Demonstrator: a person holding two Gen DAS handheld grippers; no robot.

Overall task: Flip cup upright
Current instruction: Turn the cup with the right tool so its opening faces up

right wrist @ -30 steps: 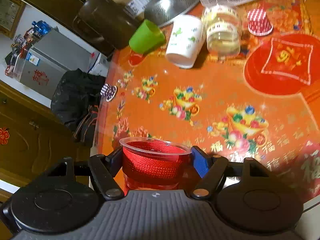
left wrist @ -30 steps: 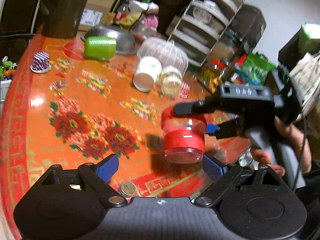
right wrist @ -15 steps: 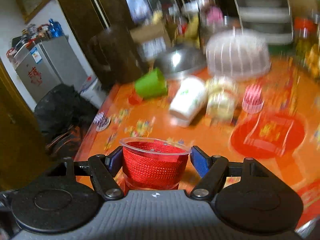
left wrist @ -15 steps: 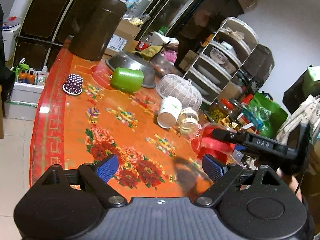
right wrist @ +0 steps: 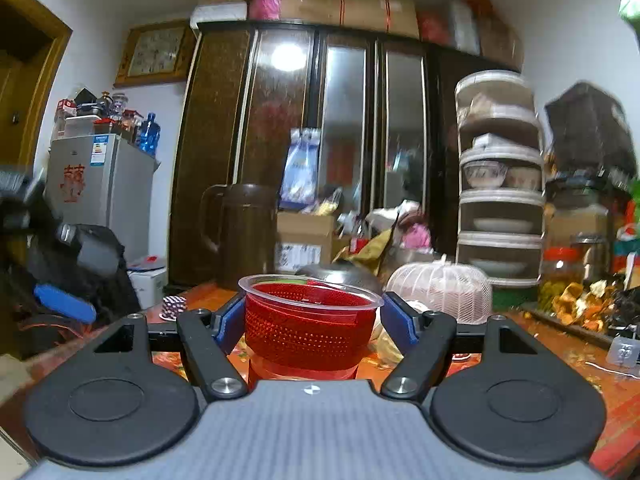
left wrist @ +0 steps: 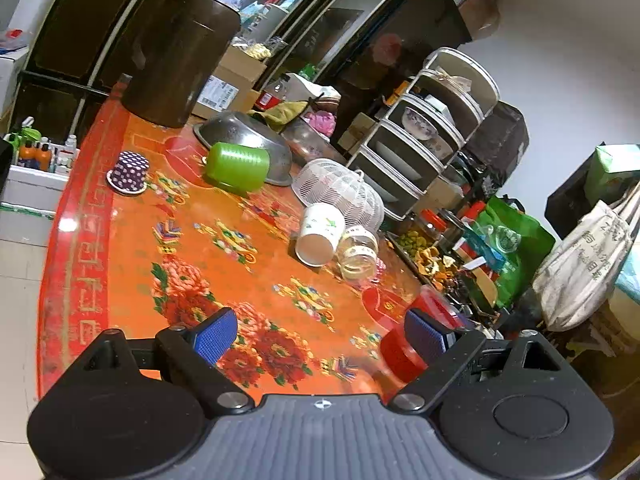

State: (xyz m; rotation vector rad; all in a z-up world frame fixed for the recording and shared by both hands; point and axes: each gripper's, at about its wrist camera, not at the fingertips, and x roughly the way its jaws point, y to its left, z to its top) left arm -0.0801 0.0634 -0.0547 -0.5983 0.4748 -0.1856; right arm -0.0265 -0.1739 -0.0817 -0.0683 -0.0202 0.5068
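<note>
The red cup with a clear rim point(right wrist: 310, 322) stands mouth-up between the fingers of my right gripper point(right wrist: 310, 320), which is shut on its sides, low over the table. In the left wrist view the same cup point(left wrist: 404, 344) shows partly behind my left gripper's right finger, at the table's right edge. My left gripper point(left wrist: 320, 334) is open and empty above the floral orange tablecloth point(left wrist: 224, 280).
A green cup point(left wrist: 236, 168), a white paper cup point(left wrist: 320, 234) and a glass jar point(left wrist: 358, 254) lie on their sides. A dotted cup point(left wrist: 130, 172) stands upside down. A metal bowl point(left wrist: 240, 136), white mesh cover point(left wrist: 338, 192), dark jug point(left wrist: 176, 56) and tiered rack point(left wrist: 432, 136) stand behind.
The right gripper has turned the red cup from upside down to mouth-up and levelled out. The left gripper has drawn back and up from the cup.
</note>
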